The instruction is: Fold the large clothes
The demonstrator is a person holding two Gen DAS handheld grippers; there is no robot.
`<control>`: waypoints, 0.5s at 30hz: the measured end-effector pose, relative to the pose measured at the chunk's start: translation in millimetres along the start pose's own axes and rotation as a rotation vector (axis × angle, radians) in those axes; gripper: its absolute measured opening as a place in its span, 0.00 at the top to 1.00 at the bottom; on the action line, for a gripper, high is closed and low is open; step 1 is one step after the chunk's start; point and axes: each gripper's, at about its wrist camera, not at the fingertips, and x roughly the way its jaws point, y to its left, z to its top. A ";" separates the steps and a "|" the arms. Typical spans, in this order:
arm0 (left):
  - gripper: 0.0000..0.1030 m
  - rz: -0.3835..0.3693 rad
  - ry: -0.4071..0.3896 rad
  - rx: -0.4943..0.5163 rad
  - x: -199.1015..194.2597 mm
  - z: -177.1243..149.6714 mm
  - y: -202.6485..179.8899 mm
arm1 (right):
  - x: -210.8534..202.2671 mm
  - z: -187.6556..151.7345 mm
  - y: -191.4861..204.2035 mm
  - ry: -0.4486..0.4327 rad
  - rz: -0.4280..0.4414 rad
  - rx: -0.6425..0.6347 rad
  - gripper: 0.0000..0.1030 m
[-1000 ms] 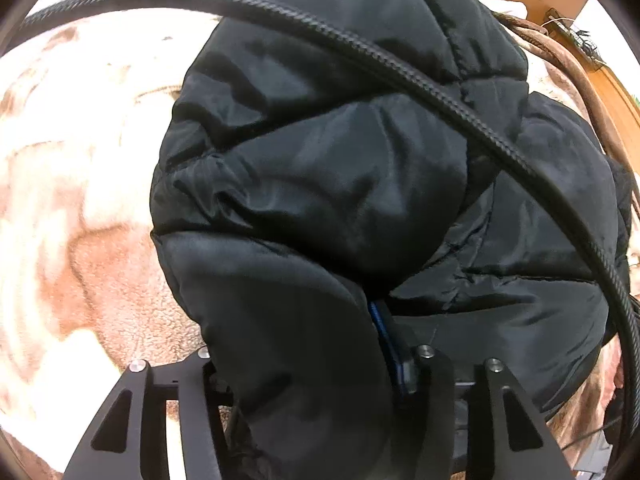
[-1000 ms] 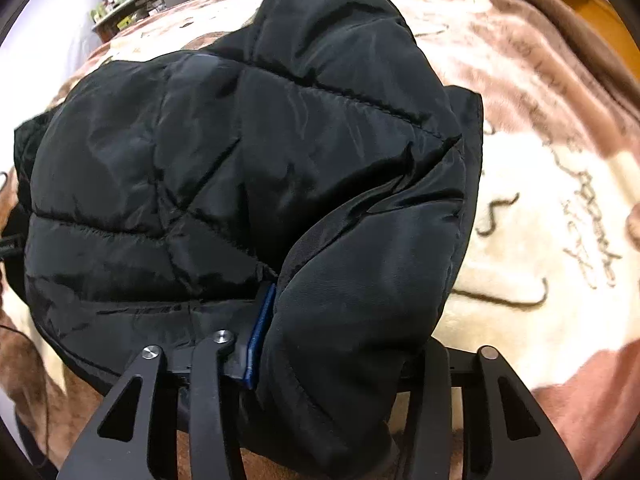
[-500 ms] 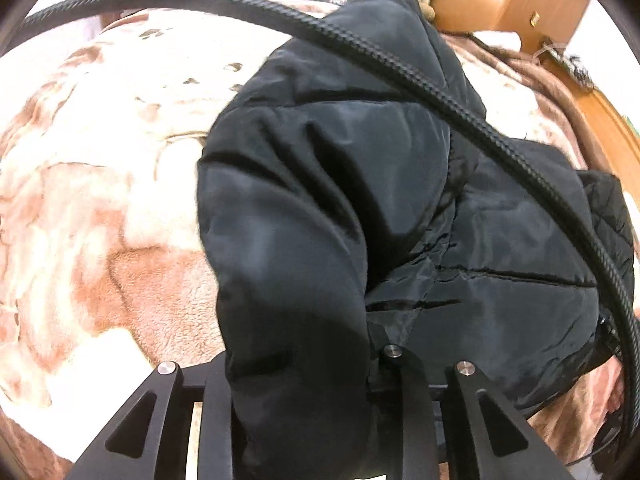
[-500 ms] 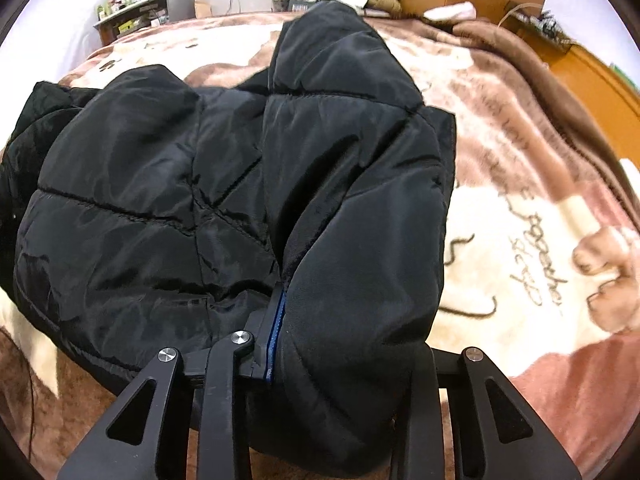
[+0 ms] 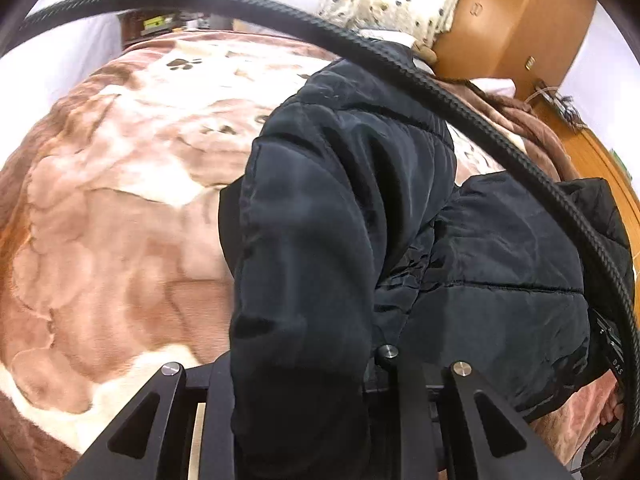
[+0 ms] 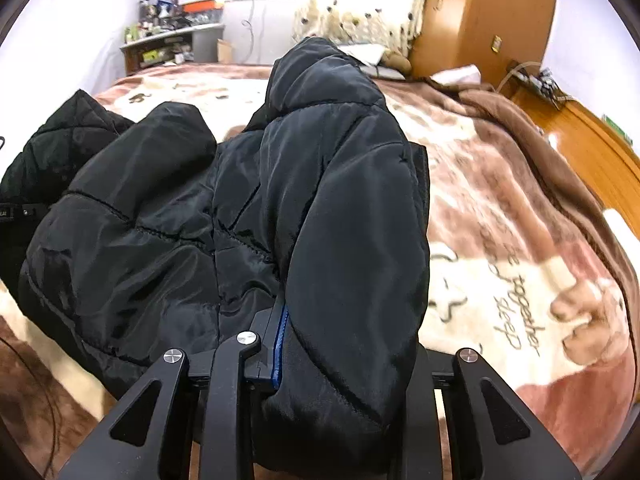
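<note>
A black quilted puffer jacket (image 5: 400,220) lies bunched on a brown and cream blanket (image 5: 120,220) on a bed. My left gripper (image 5: 308,392) is shut on a thick fold of the jacket's edge, which bulges up between the fingers and hides the tips. In the right wrist view the jacket (image 6: 200,220) fills the middle. My right gripper (image 6: 332,380) is shut on another thick fold of it, with a blue pad showing at the left finger (image 6: 236,364). Both folds are held up off the blanket.
A black braided cable (image 5: 440,92) arcs across the left wrist view. A wooden headboard (image 6: 480,16) and pillows stand at the far end. A wooden bed rail (image 6: 592,152) runs along the right. A cluttered shelf (image 6: 168,44) stands at the back left.
Both grippers have lifted and pulled back with the jacket in them. The cameras tilt up, so the headboard and far wall now show. The jacket bunches more toward me.
</note>
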 end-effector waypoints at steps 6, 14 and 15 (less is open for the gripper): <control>0.75 0.032 -0.031 -0.039 -31.8 -5.6 31.6 | 4.6 16.7 38.4 -0.040 0.044 -0.035 0.74; 0.75 0.093 -0.078 -0.099 -66.6 -1.4 94.1 | 4.6 29.5 91.9 -0.070 0.109 -0.073 0.74; 0.75 0.099 -0.081 -0.110 -71.3 -1.0 101.9 | 3.6 29.4 99.5 -0.073 0.116 -0.078 0.74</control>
